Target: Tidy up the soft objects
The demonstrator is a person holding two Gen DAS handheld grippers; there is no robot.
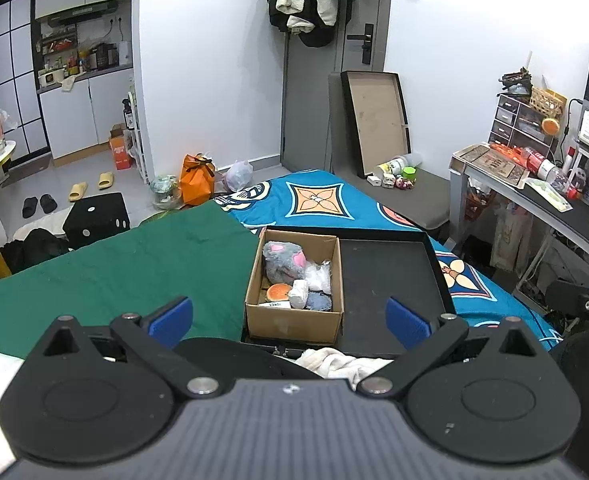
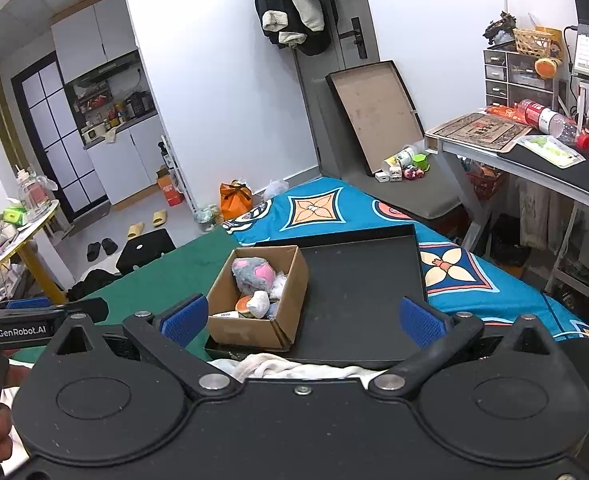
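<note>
One cardboard box [image 1: 294, 280] sits in the left end of one shallow black tray [image 1: 390, 276] on a bed, its long axis running from near to far and its open top facing up. Inside it lie several soft things: one grey plush [image 1: 284, 261] with pink patches at the far end, one clear plastic bag [image 1: 318, 276] to its right, one orange round toy [image 1: 279, 291], one white lump [image 1: 299, 294] and one blue-grey piece [image 1: 319, 302] along the near wall. The rest of the tray, to the right, is bare. One white cloth [image 1: 334, 360] lies crumpled at the tray's near edge. Both grippers hover near the bed's near side, holding nothing: the left gripper [image 1: 290, 318] with its blue pads spread wide, the right gripper [image 2: 304, 318] likewise wide apart. A green cover [image 1: 126, 264] lies left of the tray, a blue patterned sheet [image 1: 318, 200] beyond it.
</note>
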